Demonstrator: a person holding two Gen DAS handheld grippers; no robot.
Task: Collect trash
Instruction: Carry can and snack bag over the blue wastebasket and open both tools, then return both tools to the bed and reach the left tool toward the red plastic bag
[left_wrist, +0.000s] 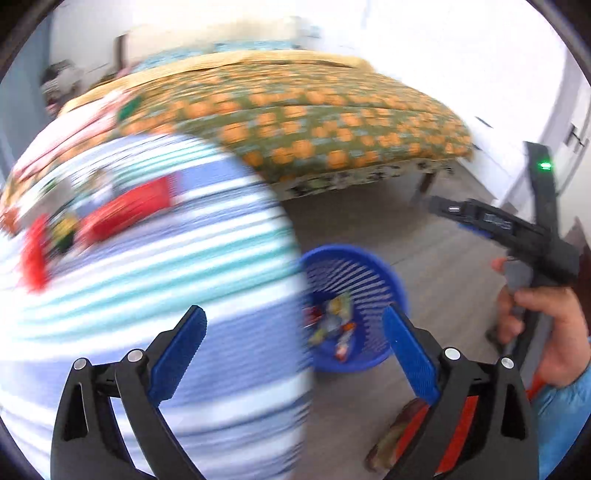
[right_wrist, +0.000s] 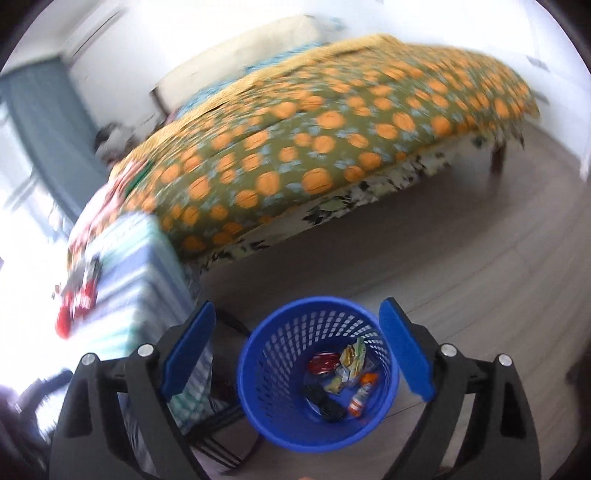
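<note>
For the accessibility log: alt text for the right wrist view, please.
Open, empty right gripper above a blue basket on the floor holding wrappers; behind, a bed with an orange-spotted cover and a striped-cloth table.

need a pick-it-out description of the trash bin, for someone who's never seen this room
Find the big bed with the orange-spotted cover. On the grey floor in front of it, beside the striped-cloth table, stands the bin. It is the only bright blue thing on the floor: a round basket with slotted walls, wrappers lying in its bottom.
</note>
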